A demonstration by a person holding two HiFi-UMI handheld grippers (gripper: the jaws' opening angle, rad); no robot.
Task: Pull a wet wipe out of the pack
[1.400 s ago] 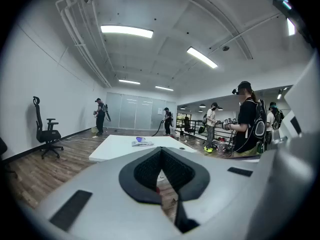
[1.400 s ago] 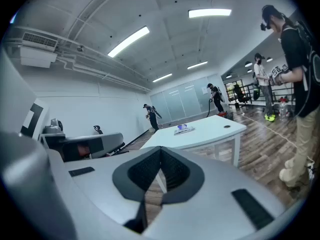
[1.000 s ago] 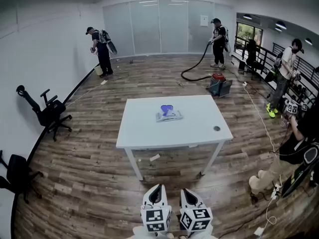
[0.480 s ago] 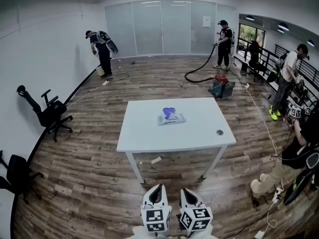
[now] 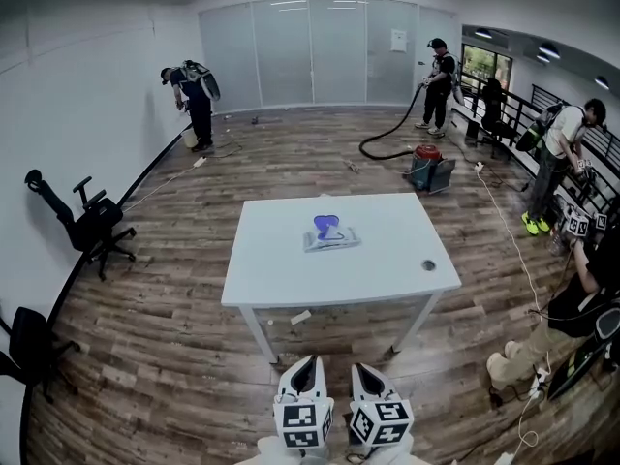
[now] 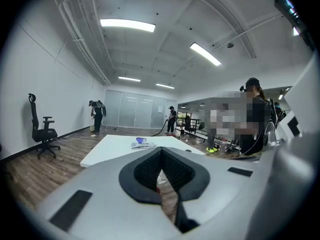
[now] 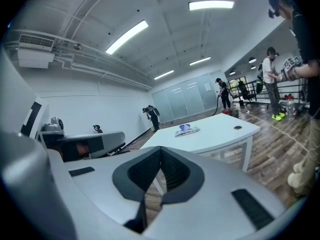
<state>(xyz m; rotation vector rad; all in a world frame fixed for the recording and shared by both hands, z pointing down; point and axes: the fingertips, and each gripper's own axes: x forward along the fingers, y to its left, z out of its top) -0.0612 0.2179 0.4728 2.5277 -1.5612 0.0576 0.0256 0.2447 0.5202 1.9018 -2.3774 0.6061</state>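
Observation:
The wet wipe pack (image 5: 330, 233), a flat pale packet with a blue flap standing up, lies near the middle of the white table (image 5: 387, 250). It shows small and far off in the left gripper view (image 6: 142, 143) and in the right gripper view (image 7: 186, 130). My left gripper (image 5: 308, 362) and right gripper (image 5: 358, 368) are side by side at the bottom of the head view, well short of the table's near edge. Both point toward the table. The left gripper (image 6: 161, 151) is shut with nothing in it, and so is the right gripper (image 7: 161, 150).
A small dark round thing (image 5: 428, 265) sits near the table's right front corner. Two office chairs (image 5: 87, 226) stand by the left wall. A red vacuum (image 5: 426, 163) and its hose lie beyond the table. Cables and a crouching person (image 5: 581, 298) are at the right.
The table and wipe pack have drawn slightly nearer and lower in the head view. Both grippers keep their places at the bottom edge. The person by the left wall has bent over.

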